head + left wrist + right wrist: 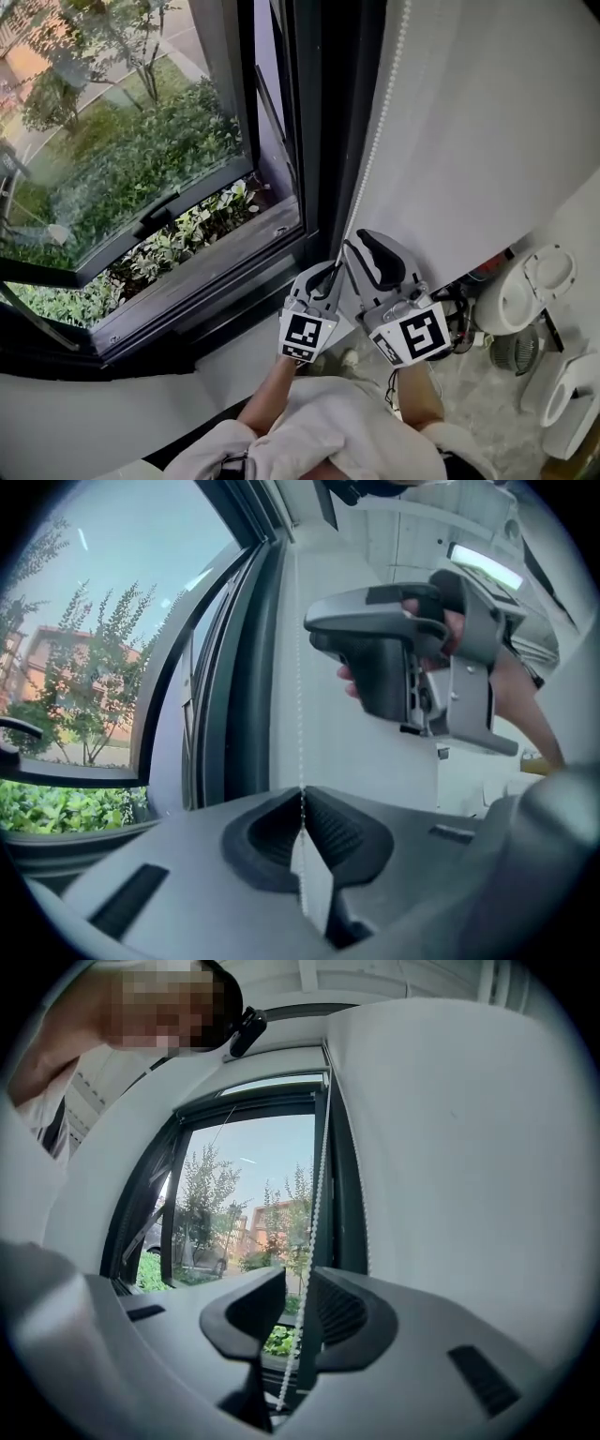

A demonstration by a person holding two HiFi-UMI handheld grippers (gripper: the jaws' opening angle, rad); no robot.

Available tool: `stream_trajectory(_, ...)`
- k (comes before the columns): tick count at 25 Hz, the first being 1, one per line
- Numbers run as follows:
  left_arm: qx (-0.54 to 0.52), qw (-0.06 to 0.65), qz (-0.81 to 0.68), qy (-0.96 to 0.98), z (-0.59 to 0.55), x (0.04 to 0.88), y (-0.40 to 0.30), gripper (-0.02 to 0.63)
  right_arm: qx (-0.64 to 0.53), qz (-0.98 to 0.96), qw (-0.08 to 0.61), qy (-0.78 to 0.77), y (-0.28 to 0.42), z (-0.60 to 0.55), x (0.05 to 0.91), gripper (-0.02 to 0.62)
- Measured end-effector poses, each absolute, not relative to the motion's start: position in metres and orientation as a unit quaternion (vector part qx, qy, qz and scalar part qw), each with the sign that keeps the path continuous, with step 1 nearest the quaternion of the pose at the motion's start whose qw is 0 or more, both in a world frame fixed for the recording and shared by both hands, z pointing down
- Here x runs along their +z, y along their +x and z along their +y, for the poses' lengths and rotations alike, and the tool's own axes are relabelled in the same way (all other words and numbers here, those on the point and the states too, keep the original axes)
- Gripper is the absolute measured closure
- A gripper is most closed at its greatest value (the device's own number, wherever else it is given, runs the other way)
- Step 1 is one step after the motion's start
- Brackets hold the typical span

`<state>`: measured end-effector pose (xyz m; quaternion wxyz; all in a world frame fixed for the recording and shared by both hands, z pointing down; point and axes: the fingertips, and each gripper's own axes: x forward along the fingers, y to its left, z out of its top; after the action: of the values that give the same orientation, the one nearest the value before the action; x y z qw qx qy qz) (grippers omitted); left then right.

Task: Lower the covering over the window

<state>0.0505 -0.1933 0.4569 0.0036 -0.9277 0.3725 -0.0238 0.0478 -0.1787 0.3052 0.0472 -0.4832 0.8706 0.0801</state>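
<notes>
A white bead chain point(380, 141) hangs along the left edge of the white roller blind point(487, 122), which covers the wall side right of the window point(141, 141). My left gripper point(326, 274) is shut on the chain point(300, 714), which runs straight up from its closed jaws point(302, 799). My right gripper point(361, 248) sits just beside and slightly above it. It is open, and a strand of the chain point(319, 1185) passes loosely between its jaws point(298, 1297), near the right pad. A second strand point(362, 1194) hangs along the blind's edge point(450, 1147).
The dark window frame point(323, 141) stands just left of the chain, with an opened sash point(169, 202) and greenery outside. A dark sill point(206, 281) runs below. White appliances point(525, 291) and cables stand on the floor at the right.
</notes>
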Motion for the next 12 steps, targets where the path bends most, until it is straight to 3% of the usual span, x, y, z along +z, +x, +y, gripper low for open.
stream_trajectory(7, -0.023, 0.005, 0.353, -0.935, -0.184, 0.457, 0.052, 0.586, 0.084, 0.867, 0.056, -0.488, 0.046, -0.194, 0.283, 0.506)
stream_trajectory(10, -0.021, 0.004, 0.339, -0.94, -0.18, 0.457, 0.052, 0.586, 0.082, 0.868, 0.057, -0.487, 0.042, -0.194, 0.282, 0.581)
stream_trajectory(12, -0.018, 0.002, 0.329, -0.944, -0.176, 0.458, 0.053, 0.586, 0.079, 0.865, 0.064, -0.492, 0.043, -0.191, 0.282, 0.589)
